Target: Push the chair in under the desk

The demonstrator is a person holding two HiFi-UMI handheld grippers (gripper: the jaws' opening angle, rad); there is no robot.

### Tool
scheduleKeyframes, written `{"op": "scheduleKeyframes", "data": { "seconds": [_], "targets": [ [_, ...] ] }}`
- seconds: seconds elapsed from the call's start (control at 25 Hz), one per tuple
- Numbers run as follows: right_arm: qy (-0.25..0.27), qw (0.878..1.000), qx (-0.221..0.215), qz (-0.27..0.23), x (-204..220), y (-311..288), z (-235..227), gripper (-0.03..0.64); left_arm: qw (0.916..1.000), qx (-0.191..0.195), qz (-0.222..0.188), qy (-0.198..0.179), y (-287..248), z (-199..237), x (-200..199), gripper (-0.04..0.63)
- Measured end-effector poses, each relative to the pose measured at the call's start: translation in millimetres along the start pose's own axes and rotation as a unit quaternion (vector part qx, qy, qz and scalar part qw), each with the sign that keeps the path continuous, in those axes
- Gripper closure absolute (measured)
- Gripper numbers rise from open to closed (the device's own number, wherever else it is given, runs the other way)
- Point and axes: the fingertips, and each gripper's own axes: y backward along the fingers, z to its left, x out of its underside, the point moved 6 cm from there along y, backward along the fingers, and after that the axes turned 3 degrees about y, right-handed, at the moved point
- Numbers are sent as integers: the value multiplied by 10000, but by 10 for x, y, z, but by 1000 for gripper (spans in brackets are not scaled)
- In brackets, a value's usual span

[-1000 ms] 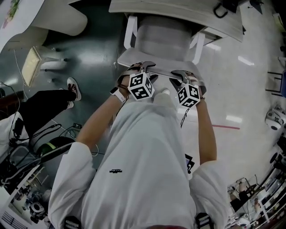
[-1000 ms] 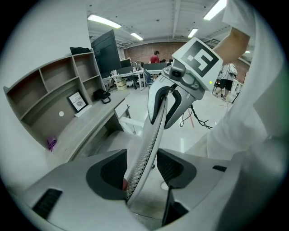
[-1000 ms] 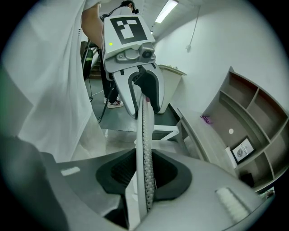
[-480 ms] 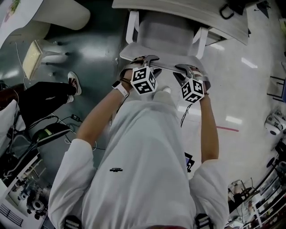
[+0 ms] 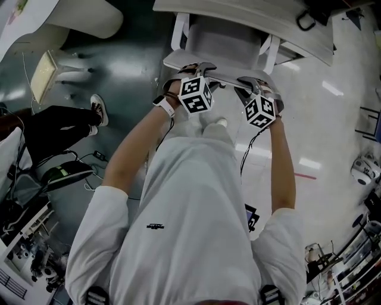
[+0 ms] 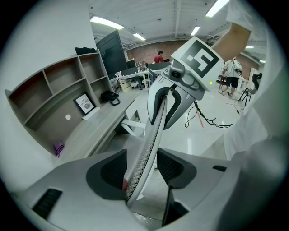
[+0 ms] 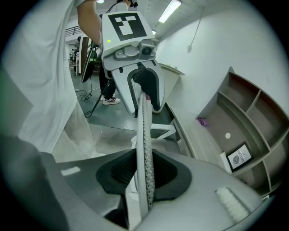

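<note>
A white chair [image 5: 223, 44] with a mesh back stands partly under the pale desk [image 5: 250, 15] at the top of the head view. Both grippers hold the top edge of its back, side by side. My left gripper [image 5: 199, 67] is shut on the back's rim; in the left gripper view [image 6: 143, 169] the mesh rim [image 6: 153, 131] runs slantwise between the pads. My right gripper [image 5: 253, 82] is shut on the same rim further right. In the right gripper view [image 7: 144, 173] the rim [image 7: 144, 135] stands straight between both pads.
A person's dark-trousered leg and sneaker [image 5: 98, 113] lie on the floor to the left, with cables [image 5: 65, 173] nearby. Another white chair [image 5: 89, 18] stands at the top left. A shelf unit [image 6: 58, 94] with a framed picture [image 6: 85, 103] sits on the desk.
The chair has slid further in under the desk. Both grippers have moved forward with it, still on the back's rim, and the arms are more stretched out.
</note>
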Motion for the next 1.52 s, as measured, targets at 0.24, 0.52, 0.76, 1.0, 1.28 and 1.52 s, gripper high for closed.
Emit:
{"op": "scheduleKeyframes", "data": {
  "seconds": [0.24,0.52,0.76,1.0,1.28,1.52],
  "targets": [
    [35,10000,59,47,29,-134,-317,515,10000,23,48,26,-121,325,-66,380],
    [45,9999,81,106,92,-274,-703,517,10000,-23,30,7,-280,693,-175,379],
    [71,9998,107,145,190,-344,-971,518,10000,-22,26,1,-426,922,-287,377],
    [127,9997,155,159,206,-405,-1237,518,9999,-109,-12,-48,-496,1164,-375,377],
    [160,9995,172,202,240,-497,-1441,518,9999,-154,12,-39,-594,1363,-418,374],
    [203,9992,222,252,280,-538,-1590,520,9996,-274,89,-3,-680,1486,-479,365]
  ]
}}
